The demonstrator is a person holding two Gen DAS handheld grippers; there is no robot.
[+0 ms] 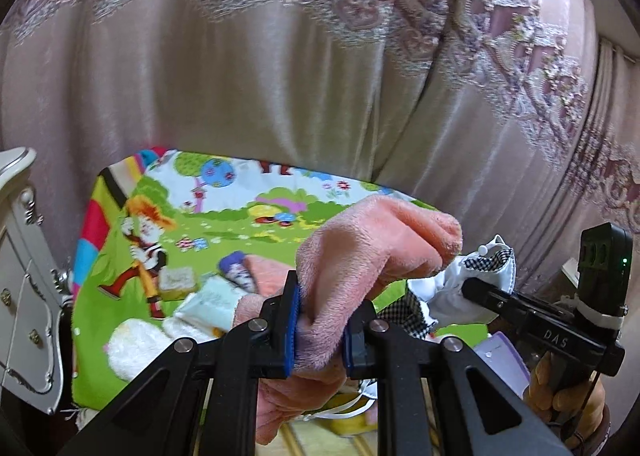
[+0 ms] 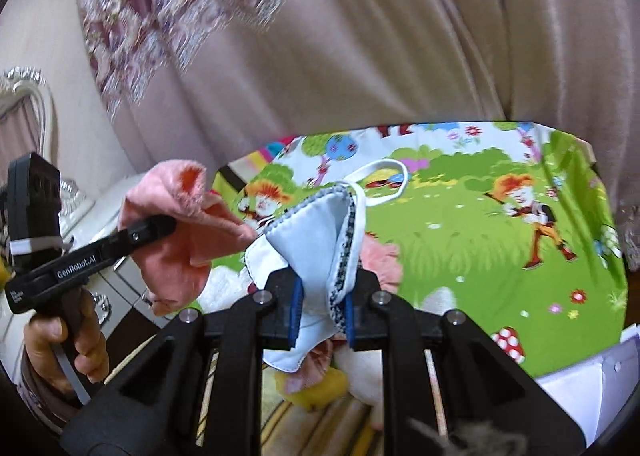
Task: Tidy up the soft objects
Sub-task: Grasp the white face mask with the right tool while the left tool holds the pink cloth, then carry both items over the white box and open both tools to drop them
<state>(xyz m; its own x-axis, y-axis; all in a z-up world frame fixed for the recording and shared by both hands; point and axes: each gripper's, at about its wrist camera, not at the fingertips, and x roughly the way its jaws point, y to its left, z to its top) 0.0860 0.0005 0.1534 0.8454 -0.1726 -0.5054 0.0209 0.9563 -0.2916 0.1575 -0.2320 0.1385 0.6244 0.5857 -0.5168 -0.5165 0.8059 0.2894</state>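
Right wrist only: mask strap (image 2: 386,180)

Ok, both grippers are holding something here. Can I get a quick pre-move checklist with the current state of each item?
1. Left gripper shut on the pink fleece cloth: ok.
2. Right gripper shut on the white fabric face mask with checked trim: ok.
3. Mask's white ear loop hanging free of the jaws: ok.
4. The two held items apart from each other: ok.
5. Where each item should go: cannot tell.
6. Cartoon-print cloth has bare space for setting things down: ok.
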